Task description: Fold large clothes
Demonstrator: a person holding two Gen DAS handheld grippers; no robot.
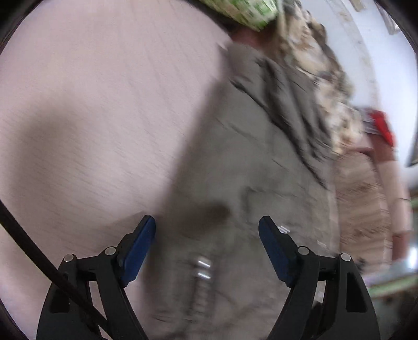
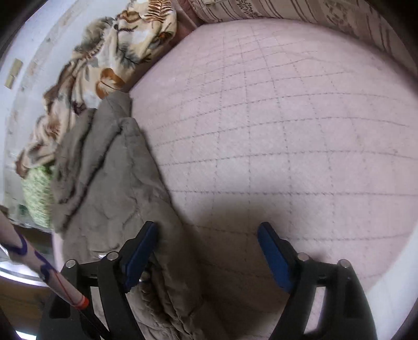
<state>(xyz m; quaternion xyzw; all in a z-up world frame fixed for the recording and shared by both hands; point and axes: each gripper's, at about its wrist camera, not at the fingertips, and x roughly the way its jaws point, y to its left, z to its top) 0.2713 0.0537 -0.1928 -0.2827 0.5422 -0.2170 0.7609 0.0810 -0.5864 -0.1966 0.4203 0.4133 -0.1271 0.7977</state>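
Note:
A large grey-brown quilted jacket (image 1: 256,162) lies spread on a pink quilted bed cover (image 1: 91,104). My left gripper (image 1: 207,227) is open and empty just above the jacket, near metal snaps (image 1: 203,266) on its front; this view is motion-blurred. In the right wrist view the jacket (image 2: 115,177) lies along the left side of the bed cover (image 2: 287,117). My right gripper (image 2: 207,230) is open and empty, its left finger over the jacket's edge, its right finger over bare cover.
A leaf-patterned blanket (image 2: 104,60) is bunched along the wall beyond the jacket and shows in the left wrist view (image 1: 321,86). A green patterned pillow (image 2: 39,193) lies beside it. A patterned pillow (image 2: 287,10) lies at the bed's far end. A person's forearm (image 2: 39,259) is at lower left.

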